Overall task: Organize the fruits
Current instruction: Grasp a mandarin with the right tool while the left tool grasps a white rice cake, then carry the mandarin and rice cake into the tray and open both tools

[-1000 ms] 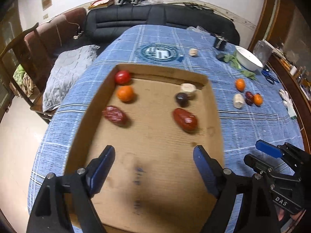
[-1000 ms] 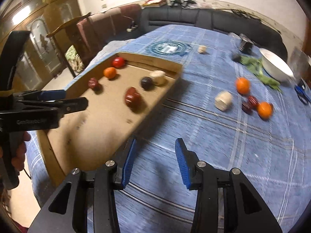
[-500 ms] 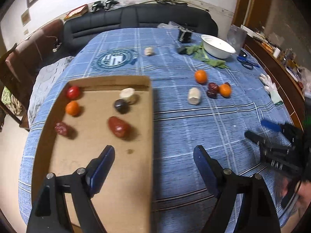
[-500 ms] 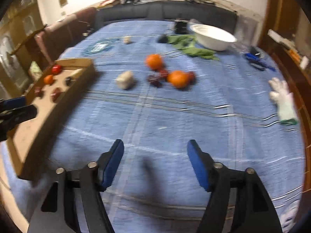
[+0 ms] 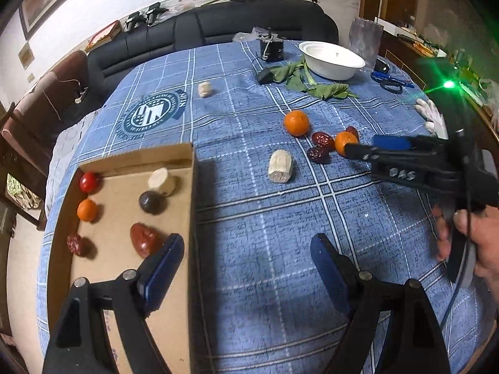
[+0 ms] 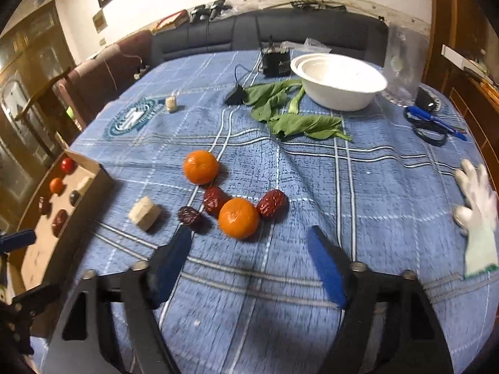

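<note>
A cardboard tray (image 5: 124,280) on the blue checked cloth holds a red tomato (image 5: 88,181), a small orange (image 5: 86,209), two red dates, a dark fruit (image 5: 152,202) and a pale chunk (image 5: 161,181). Loose on the cloth lie two oranges (image 6: 201,167) (image 6: 238,218), three dates (image 6: 272,203) and a pale chunk (image 6: 144,213). My right gripper (image 6: 249,255) is open and empty just short of the nearer orange. My left gripper (image 5: 246,258) is open and empty over the tray's right edge.
A white bowl (image 6: 338,81) and green leaves (image 6: 299,121) lie at the back. Blue scissors (image 6: 430,124) and a white glove (image 6: 477,215) are at the right. Another pale chunk (image 6: 171,103) sits by the round logo. A black sofa stands behind the table.
Both grippers have swung right, away from the tray. My right gripper has moved up close to the loose oranges and dates and opened wider.
</note>
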`<action>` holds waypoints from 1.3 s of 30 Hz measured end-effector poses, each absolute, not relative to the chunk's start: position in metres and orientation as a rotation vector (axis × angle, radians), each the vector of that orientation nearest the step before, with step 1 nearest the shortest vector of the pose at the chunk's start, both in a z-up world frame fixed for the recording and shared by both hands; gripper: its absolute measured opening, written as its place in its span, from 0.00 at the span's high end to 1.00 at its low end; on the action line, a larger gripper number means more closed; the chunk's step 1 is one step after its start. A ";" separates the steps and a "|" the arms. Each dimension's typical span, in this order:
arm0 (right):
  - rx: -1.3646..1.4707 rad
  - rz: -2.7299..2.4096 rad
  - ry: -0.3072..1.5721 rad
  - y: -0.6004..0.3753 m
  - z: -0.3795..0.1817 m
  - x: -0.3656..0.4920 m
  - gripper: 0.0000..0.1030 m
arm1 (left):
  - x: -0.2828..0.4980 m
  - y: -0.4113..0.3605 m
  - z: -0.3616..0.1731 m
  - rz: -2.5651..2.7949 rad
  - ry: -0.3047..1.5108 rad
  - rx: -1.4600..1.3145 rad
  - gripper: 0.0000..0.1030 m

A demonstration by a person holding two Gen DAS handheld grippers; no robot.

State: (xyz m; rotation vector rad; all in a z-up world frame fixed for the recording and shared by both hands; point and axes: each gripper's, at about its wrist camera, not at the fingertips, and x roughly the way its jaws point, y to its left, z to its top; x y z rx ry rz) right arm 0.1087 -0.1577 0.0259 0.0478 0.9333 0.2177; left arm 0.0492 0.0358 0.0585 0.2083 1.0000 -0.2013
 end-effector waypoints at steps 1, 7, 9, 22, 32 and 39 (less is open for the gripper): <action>0.044 0.231 0.945 -0.155 0.022 0.113 0.46 | 0.052 0.034 0.057 -0.201 1.003 0.210 0.17; 0.062 0.263 0.974 -0.153 0.006 0.130 0.60 | 0.073 0.019 0.052 -0.211 1.017 0.218 0.17; 0.082 0.278 0.961 -0.154 0.005 0.131 0.68 | 0.082 0.012 0.049 -0.215 1.022 0.219 0.17; 0.068 0.286 0.916 -0.170 0.020 0.085 0.71 | 0.134 -0.010 0.011 -0.296 1.094 0.187 0.71; 0.103 0.243 0.918 -0.177 0.018 0.057 0.71 | 0.099 0.009 0.021 -0.361 1.093 0.075 0.71; 0.054 0.198 0.920 -0.172 0.018 0.026 0.71 | 0.056 0.011 0.025 -0.415 1.094 0.069 0.71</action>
